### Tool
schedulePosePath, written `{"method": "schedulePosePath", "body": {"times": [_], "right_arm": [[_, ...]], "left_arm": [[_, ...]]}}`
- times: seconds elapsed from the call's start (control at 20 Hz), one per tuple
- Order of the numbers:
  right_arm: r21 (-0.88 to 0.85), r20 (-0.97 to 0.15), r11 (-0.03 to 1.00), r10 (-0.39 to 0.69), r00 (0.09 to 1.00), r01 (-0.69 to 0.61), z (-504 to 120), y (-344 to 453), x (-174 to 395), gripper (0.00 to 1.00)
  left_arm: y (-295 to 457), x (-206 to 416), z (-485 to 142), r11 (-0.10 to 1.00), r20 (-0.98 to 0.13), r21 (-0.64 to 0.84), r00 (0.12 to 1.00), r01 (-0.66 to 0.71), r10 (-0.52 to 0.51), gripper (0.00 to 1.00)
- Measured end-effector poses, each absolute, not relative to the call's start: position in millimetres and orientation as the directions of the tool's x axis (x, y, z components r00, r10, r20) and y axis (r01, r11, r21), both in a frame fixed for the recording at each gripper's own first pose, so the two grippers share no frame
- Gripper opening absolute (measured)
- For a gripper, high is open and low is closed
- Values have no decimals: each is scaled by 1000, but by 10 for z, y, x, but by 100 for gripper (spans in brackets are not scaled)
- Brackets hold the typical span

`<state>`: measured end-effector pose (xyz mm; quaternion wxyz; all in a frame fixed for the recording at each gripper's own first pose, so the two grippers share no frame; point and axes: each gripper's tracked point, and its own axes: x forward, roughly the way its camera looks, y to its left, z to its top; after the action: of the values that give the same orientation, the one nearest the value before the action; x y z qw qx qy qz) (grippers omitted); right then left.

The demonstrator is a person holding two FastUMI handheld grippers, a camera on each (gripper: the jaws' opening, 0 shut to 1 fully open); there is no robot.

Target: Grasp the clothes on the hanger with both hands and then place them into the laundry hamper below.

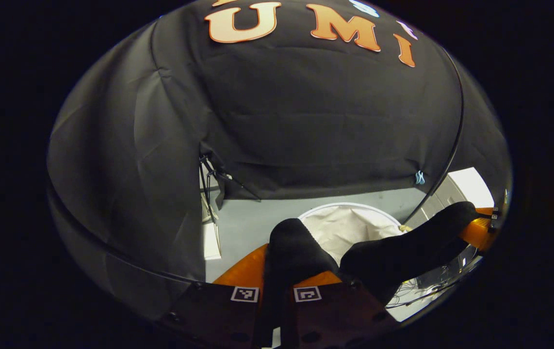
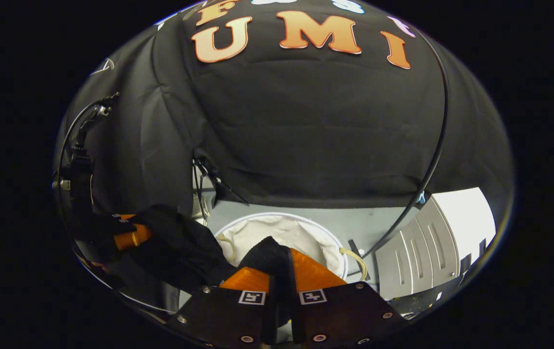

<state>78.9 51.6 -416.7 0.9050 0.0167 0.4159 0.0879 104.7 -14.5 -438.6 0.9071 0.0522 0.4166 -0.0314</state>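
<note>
since both the left gripper [image 1: 284, 271] and right gripper [image 2: 279, 271] fingers pinch the black garment [image 1: 403, 252], it hangs stretched above the hamper [image 2: 282, 232], ready to drop.

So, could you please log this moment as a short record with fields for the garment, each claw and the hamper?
garment: black clothes stretched between the two claws, off the hanger, held above the hamper
left claw: shut on one end of the clothes
right claw: shut on the other end
laundry hamper: round, white liner, open, on the grey floor below the clothes
task stage: clothes not yet in the hamper
</note>
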Motion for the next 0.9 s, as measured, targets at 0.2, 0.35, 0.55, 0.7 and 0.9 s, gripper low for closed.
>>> {"method": "schedulePosePath", "body": {"times": [0.2, 0.35, 0.55, 0.7, 0.9], "right_arm": [[92, -790, 986, 157, 593, -138, -4491, 499, 705, 14], [109, -799, 986, 163, 578, -127, -4559, 543, 662, 19], [102, -808, 985, 162, 567, -136, -4615, 548, 614, 46], [106, -821, 986, 160, 549, -129, -4678, 555, 524, 75], [86, -831, 988, 144, 537, -131, -4694, 486, 422, 92]], "left_arm": [[-169, 932, -4608, 990, -804, 75, 594, 118, -10, 12], [-50, 898, -4676, 983, -809, 141, 585, 114, 48, 22], [-69, 731, -4921, 988, -853, 91, 522, 126, 12, 70], [-45, 664, -4976, 989, -866, 94, 499, 110, 27, 100], [-17, 633, -4949, 991, -857, 99, 514, 88, 40, 99]]}}
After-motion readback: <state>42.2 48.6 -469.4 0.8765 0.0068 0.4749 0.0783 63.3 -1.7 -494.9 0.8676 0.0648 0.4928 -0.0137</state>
